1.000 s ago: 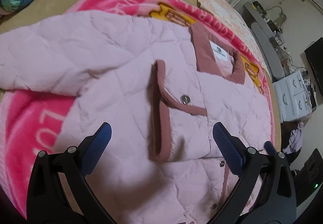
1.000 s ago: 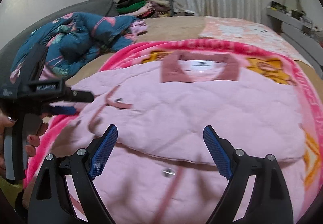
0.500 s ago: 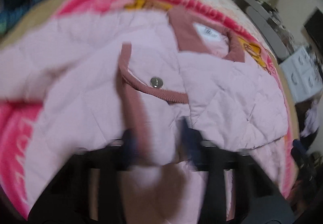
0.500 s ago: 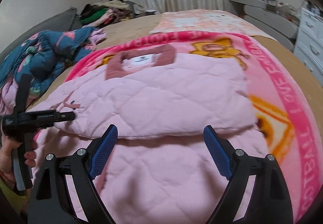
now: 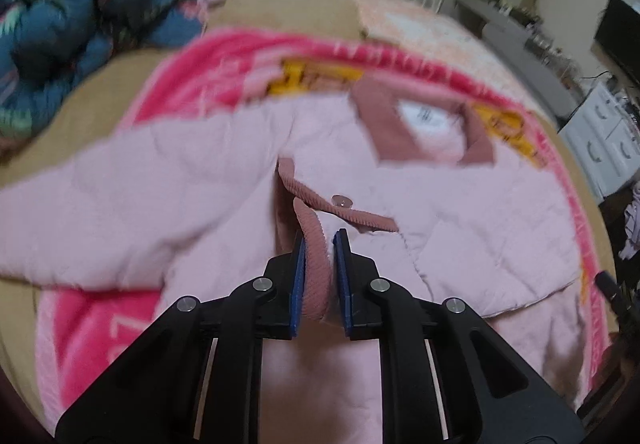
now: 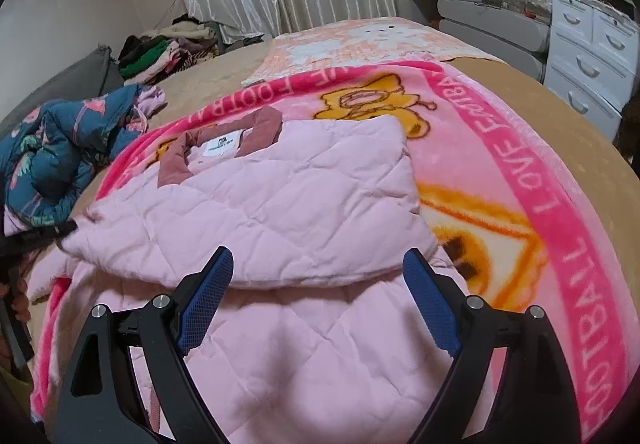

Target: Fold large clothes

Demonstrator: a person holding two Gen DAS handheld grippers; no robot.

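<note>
A pale pink quilted jacket (image 6: pixel 280 211) with a dusty-rose collar (image 6: pixel 260 131) lies on a bright pink blanket on the bed. It also shows in the left wrist view (image 5: pixel 460 228). One sleeve is folded across its front. My left gripper (image 5: pixel 319 248) is shut on the sleeve's ribbed rose cuff (image 5: pixel 316 244), just below a metal snap (image 5: pixel 341 200). My right gripper (image 6: pixel 316 272) is open and empty, low over the jacket's lower half. The left gripper appears at the far left of the right wrist view (image 6: pixel 60 230), at the sleeve's tip.
The pink blanket (image 6: pixel 520 171) lies on a tan bedspread (image 6: pixel 540 99). A blue patterned coat (image 6: pixel 52 155) is bunched at the left, more clothes (image 6: pixel 160 51) behind it. White drawers (image 6: pixel 588 51) and a grey shelf (image 6: pixel 480 11) stand right of the bed.
My left gripper has closed from wide open onto the sleeve cuff. The right gripper has swung to the right and stayed open.
</note>
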